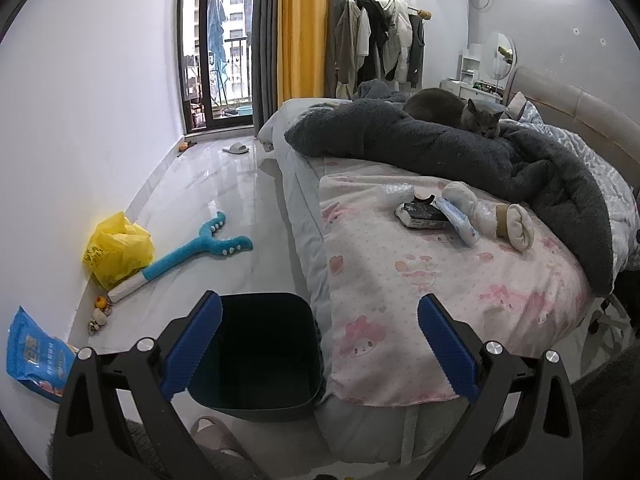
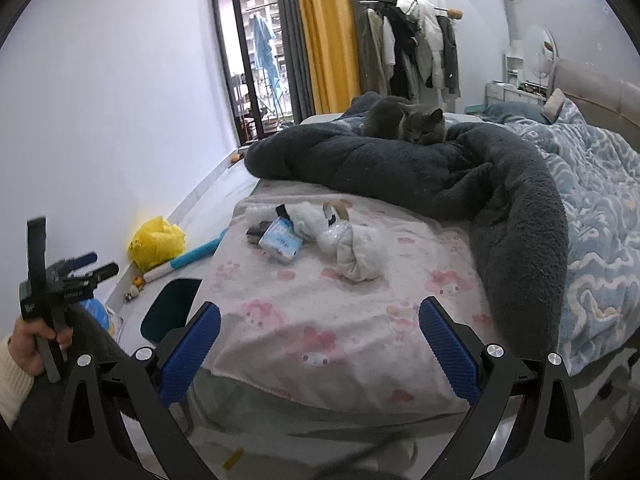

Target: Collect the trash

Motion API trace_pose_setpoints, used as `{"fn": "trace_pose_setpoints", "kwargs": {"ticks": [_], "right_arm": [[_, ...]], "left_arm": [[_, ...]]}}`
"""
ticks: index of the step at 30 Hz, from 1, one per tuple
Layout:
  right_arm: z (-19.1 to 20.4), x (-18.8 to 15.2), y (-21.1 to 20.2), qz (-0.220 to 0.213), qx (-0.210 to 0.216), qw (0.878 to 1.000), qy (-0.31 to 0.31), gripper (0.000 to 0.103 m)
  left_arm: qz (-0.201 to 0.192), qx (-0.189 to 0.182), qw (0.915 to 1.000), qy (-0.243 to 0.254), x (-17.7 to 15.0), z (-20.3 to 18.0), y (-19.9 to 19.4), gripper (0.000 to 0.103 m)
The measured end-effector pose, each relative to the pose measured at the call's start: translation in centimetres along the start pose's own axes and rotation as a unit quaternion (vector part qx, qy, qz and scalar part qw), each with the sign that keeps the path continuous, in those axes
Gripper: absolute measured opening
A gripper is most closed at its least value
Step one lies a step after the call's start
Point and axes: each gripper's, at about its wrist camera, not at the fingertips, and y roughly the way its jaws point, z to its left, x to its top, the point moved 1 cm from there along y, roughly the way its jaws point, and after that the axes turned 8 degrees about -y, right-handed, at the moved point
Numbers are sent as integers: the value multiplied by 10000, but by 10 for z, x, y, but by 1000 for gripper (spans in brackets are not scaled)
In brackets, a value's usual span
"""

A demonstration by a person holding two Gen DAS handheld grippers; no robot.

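Left wrist view, left to right: a blue printed packet [image 1: 34,354] lies on the floor against the wall; beyond it a yellow plastic bag [image 1: 116,250] and a blue-and-white plush toy [image 1: 192,248] rest on the pale floor tiles [image 1: 224,184]. A dark bin [image 1: 260,354] stands on the floor, touching the near corner of the bed [image 1: 400,300]. The left claw [image 1: 318,346] is wide open and holds nothing, its blue pads framing the bin and the bed corner. The trash lies in a small cluster on the pink-patterned sheet: a dark wrapper [image 1: 424,214], a pale blue tissue pack [image 1: 458,220] leaning across it, crumpled clear plastic [image 1: 394,192] and a rolled white cloth [image 1: 520,226] (its exact material cannot be told). Behind the cluster a grey cat [image 1: 456,114] lies on a dark fleece blanket [image 1: 460,152].

Right wrist view: a hand [image 2: 26,346] at far left grips the other claw's handle. The right claw [image 2: 320,346] is likewise spread open and empty, held above the near edge of the bed, well apart from the trash cluster.
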Motion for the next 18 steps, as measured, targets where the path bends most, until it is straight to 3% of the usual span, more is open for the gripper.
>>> {"fn": "trace_pose_setpoints", "kwargs": {"ticks": [5, 10, 18], "right_arm": [[-5, 11, 21, -38, 14, 10000, -64, 100], [-9, 24, 55, -109, 177, 9997, -121, 100], [-26, 33, 109, 35, 196, 9997, -149, 100]], "left_arm": [[46, -83, 9998, -185, 13, 3, 3, 99], [-54, -108, 9999, 95, 21, -8, 8, 99], [269, -467, 9976, 431, 24, -27, 40, 98]]}}
